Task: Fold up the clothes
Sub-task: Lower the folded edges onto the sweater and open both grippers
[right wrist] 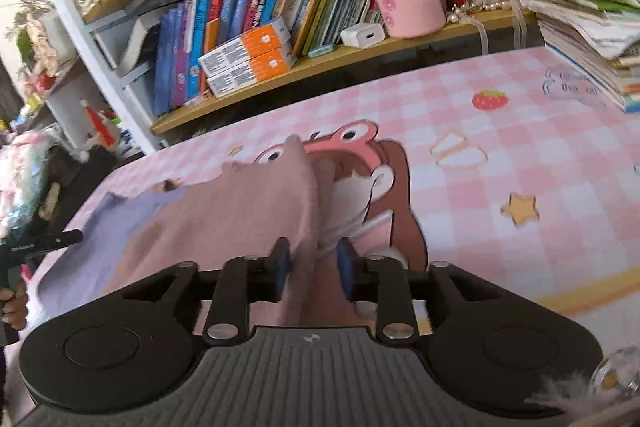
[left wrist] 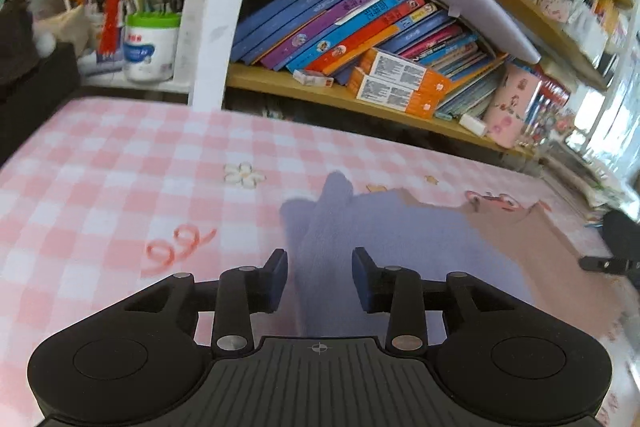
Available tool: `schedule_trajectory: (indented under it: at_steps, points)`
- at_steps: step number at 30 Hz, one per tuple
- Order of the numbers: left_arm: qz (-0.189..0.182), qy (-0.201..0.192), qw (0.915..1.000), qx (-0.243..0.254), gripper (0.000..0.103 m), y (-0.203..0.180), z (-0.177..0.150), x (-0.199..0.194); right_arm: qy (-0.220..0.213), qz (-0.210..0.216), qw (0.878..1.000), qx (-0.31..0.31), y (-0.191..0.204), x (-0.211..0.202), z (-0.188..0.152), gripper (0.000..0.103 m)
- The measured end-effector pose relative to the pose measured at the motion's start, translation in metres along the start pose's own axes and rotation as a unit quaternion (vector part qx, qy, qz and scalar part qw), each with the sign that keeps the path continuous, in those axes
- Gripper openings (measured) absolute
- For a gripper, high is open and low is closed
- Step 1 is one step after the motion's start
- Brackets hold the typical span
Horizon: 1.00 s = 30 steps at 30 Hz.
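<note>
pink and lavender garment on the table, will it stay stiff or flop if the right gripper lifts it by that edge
Likely floppy: the garment already sags and creases where the right gripper straddles its pink edge. Probably light, as thin fuzzy fabric lying in soft folds. It may drag rather than slide freely across the checked tablecloth, so the lavender end near the left gripper would trail.

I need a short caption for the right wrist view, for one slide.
Right gripper, fingers open around a raised fold of the pink garment over the pink checked tablecloth, bookshelf behind.
</note>
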<state>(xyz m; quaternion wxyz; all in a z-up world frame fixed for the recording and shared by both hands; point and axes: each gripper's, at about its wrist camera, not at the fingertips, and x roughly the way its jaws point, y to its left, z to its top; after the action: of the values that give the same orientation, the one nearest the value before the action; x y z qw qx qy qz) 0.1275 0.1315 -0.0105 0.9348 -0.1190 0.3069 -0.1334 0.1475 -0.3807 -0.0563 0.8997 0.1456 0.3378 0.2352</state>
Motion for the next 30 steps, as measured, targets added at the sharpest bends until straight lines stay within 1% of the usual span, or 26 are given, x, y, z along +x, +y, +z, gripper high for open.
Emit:
schedule_trajectory:
  at_steps: [1, 2, 3, 6, 7, 8, 10, 11, 12, 16, 20, 24, 27, 30]
  points:
    - [-0.003, 0.001, 0.9999, -0.010, 0.048, 0.002, -0.004, -0.003, 0.002, 0.003, 1.000, 0.003, 0.001, -0.001, -0.002, 0.034]
    - [-0.005, 0.002, 0.9998, -0.020, 0.053, 0.003, -0.009, -0.004, 0.005, 0.007, 1.000, 0.005, 0.001, -0.001, -0.003, 0.037]
    - [-0.006, 0.003, 0.9995, -0.030, 0.057, 0.005, -0.013, -0.006, 0.007, 0.010, 1.000, 0.008, 0.002, -0.002, -0.005, 0.037]
    - [-0.006, 0.003, 0.9990, -0.045, 0.056, 0.004, -0.021, -0.008, 0.014, 0.020, 1.000, 0.015, 0.003, -0.004, -0.010, 0.037]
    - [-0.009, 0.004, 0.9988, -0.048, 0.055, 0.003, -0.021, -0.008, 0.016, 0.024, 0.999, 0.018, 0.004, -0.004, -0.012, 0.033]
    - [-0.012, 0.005, 0.9986, -0.052, 0.055, 0.003, -0.022, -0.008, 0.019, 0.027, 0.999, 0.020, 0.005, -0.005, -0.014, 0.025]
    - [-0.019, 0.007, 0.9980, -0.059, 0.050, 0.003, -0.023, -0.008, 0.023, 0.034, 0.999, 0.025, 0.006, -0.006, -0.017, 0.013]
    - [-0.024, 0.010, 0.9977, -0.062, 0.048, 0.003, -0.023, -0.007, 0.025, 0.037, 0.999, 0.028, 0.006, -0.007, -0.019, 0.013]
    - [-0.026, 0.013, 0.9977, -0.062, 0.040, 0.003, -0.024, -0.007, 0.026, 0.037, 0.999, 0.025, 0.011, -0.006, -0.020, 0.013]
    - [-0.003, 0.011, 0.9979, -0.064, 0.040, 0.014, -0.024, -0.014, 0.032, 0.044, 0.998, 0.015, 0.029, 0.001, -0.025, 0.013]
    - [0.023, 0.005, 0.9969, -0.075, 0.040, 0.036, -0.028, -0.032, 0.040, 0.058, 0.997, 0.002, 0.056, 0.012, -0.032, 0.013]
    - [0.040, 0.001, 0.9960, -0.081, 0.040, 0.058, -0.032, -0.051, 0.046, 0.067, 0.997, -0.007, 0.084, 0.019, -0.043, 0.013]
    - [0.054, -0.004, 0.9952, -0.082, 0.040, 0.070, -0.034, -0.063, 0.041, 0.065, 0.997, -0.014, 0.104, 0.023, -0.051, 0.013]
    - [0.075, -0.019, 0.9939, -0.078, 0.042, 0.075, -0.035, -0.073, 0.035, 0.062, 0.997, -0.021, 0.115, 0.027, -0.055, 0.015]
